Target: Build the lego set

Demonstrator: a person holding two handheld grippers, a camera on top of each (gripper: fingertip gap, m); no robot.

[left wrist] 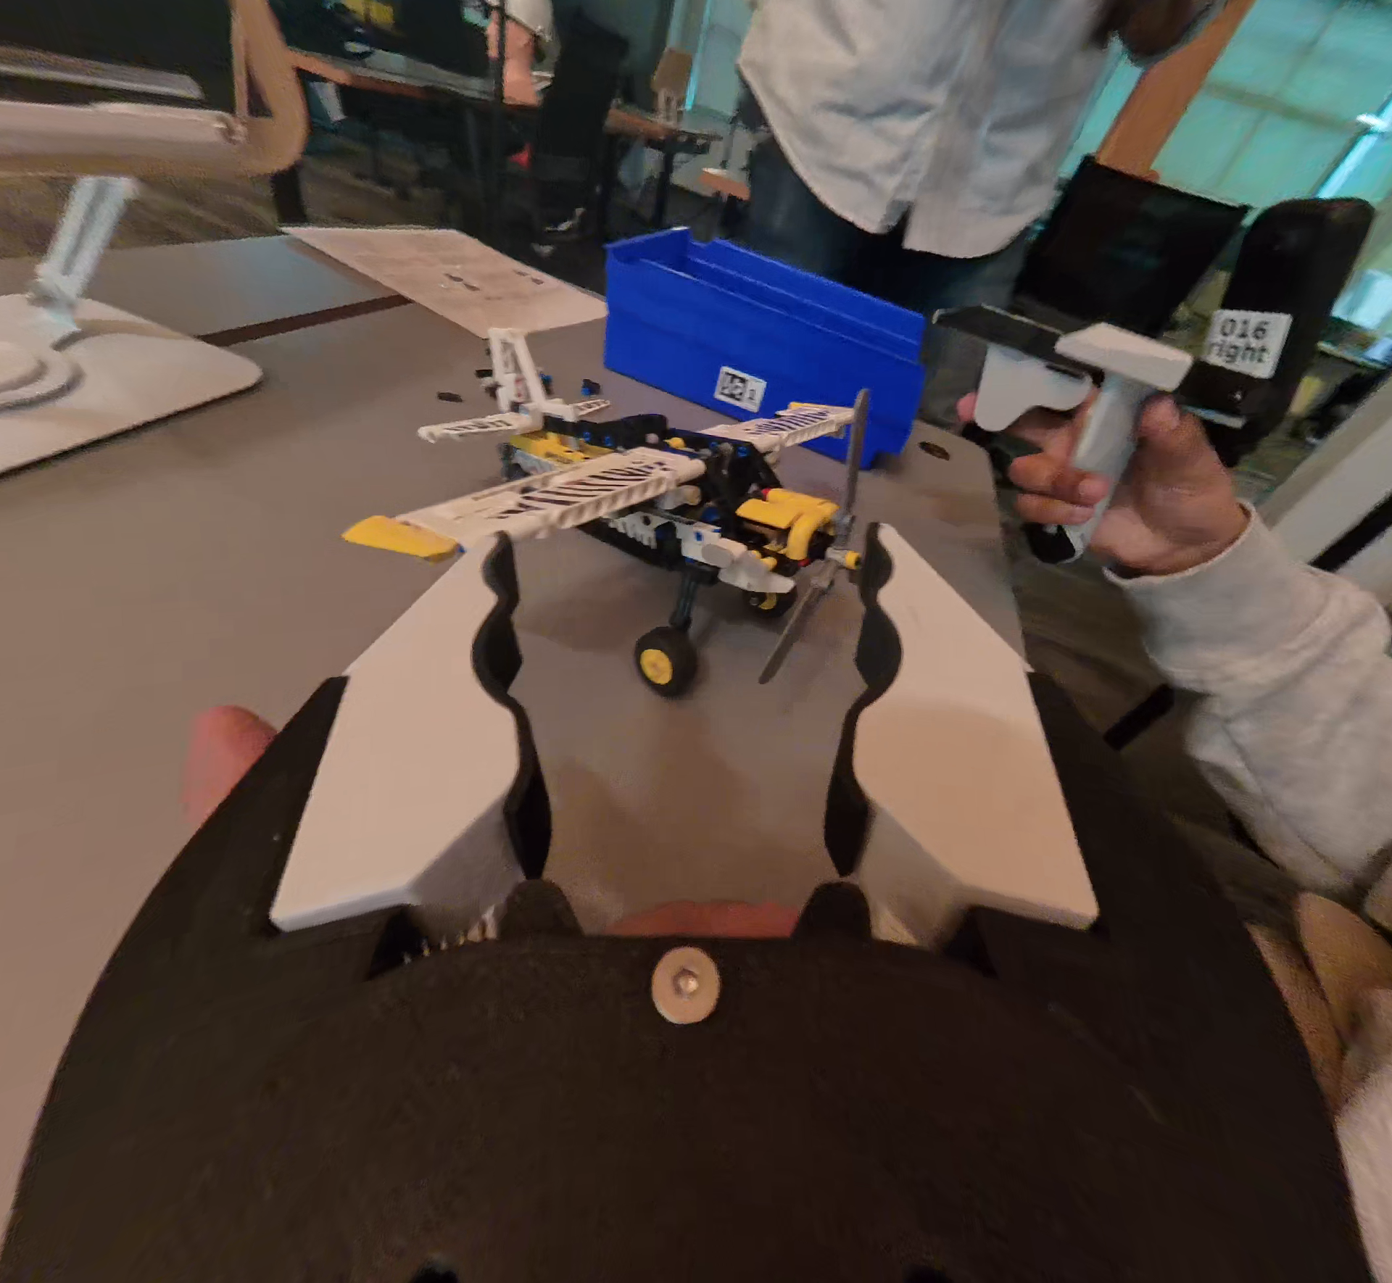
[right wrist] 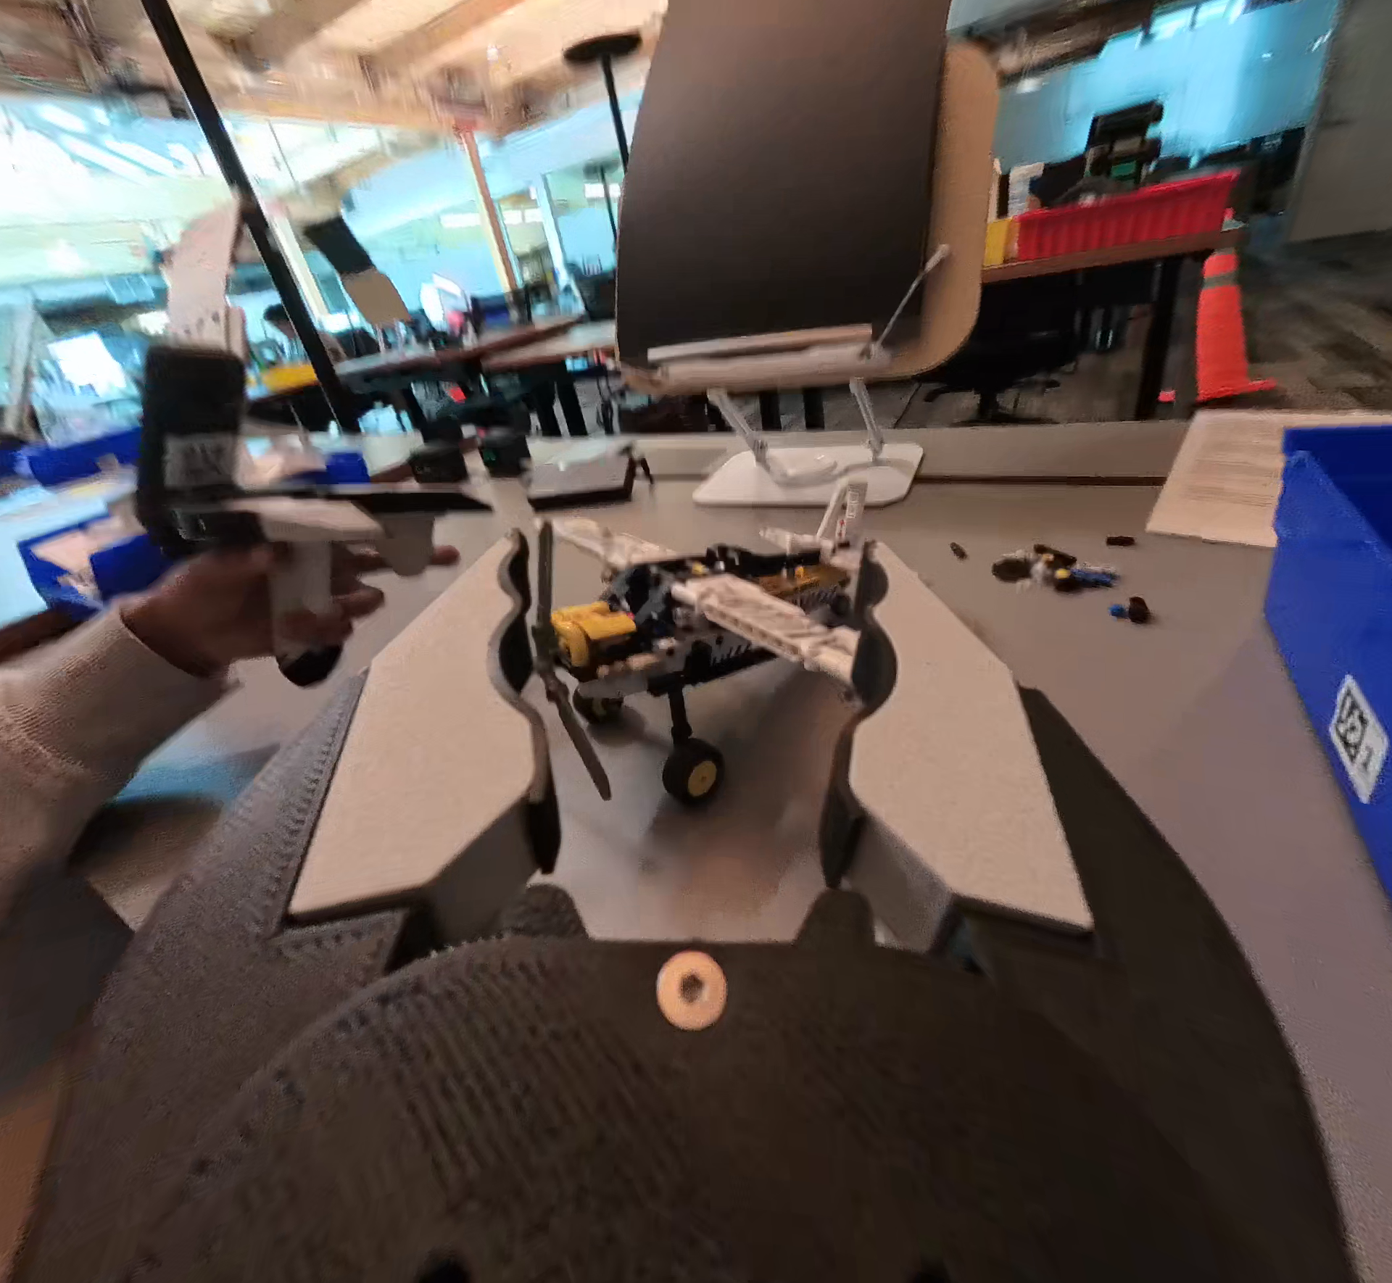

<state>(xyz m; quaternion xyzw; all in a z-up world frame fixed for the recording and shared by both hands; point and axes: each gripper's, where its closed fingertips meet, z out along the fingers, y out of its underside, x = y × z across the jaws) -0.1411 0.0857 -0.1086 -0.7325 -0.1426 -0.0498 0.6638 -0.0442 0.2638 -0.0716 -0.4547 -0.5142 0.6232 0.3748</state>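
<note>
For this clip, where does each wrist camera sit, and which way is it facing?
Left wrist view: on the left gripper, open, facing the lego plane; blue bin behind, right gripper in a hand at right.
Right wrist view: on the right gripper, open, facing the plane's propeller side; left gripper at left.
Shared: plane, bin, grey table.

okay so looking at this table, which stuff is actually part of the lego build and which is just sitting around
Part of the build:
lego plane
loose lego pieces
left tongs, open
right tongs, open

Just lying about:
blue bin
paper sheet
laptop stand
</note>
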